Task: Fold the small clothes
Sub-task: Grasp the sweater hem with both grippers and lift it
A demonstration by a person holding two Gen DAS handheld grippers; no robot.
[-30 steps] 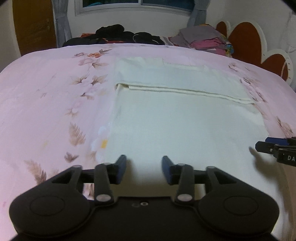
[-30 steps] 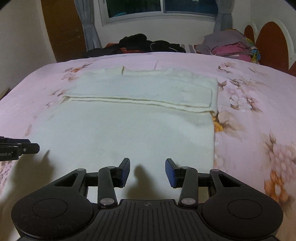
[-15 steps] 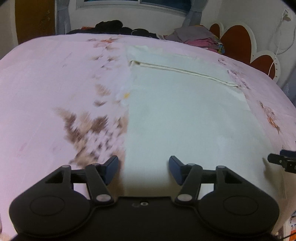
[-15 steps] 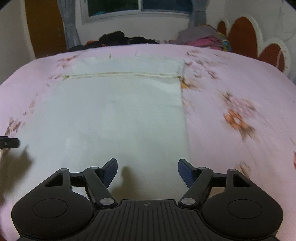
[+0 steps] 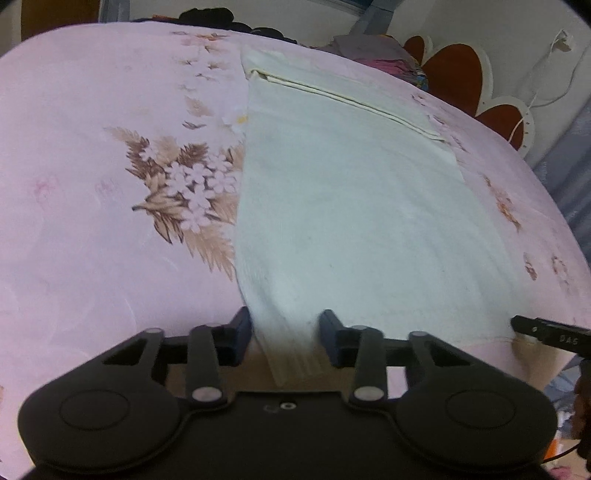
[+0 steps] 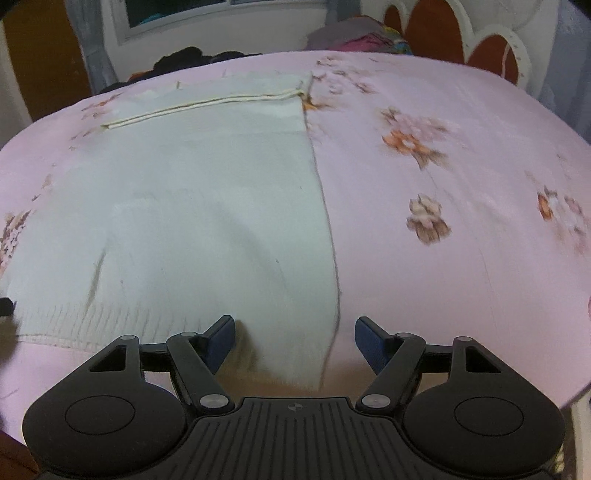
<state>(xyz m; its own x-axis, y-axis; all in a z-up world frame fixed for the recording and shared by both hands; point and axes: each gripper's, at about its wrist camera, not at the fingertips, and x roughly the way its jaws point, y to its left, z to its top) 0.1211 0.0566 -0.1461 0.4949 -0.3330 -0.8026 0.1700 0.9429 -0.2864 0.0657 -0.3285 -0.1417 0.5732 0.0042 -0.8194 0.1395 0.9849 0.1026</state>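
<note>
A cream knit garment [image 5: 354, 206] lies flat on the pink floral bedspread [image 5: 92, 221], its far part folded over along a seam line. It also shows in the right wrist view [image 6: 192, 206]. My left gripper [image 5: 284, 336] is open, its jaws on either side of the garment's near left hem corner at the bed edge. My right gripper [image 6: 294, 341] is open wide around the near right hem corner. The right gripper's tip [image 5: 543, 330] shows at the right in the left wrist view.
A pile of dark clothes [image 6: 188, 59] and a stack of folded clothes [image 6: 354, 35] lie at the far side of the bed. A scalloped red-and-white headboard [image 5: 472, 85] stands at the right. The near bed edge is just under both grippers.
Both grippers have drawn back and down to the garment's near hem, each now straddling a corner. The right gripper's jaws have opened wider.
</note>
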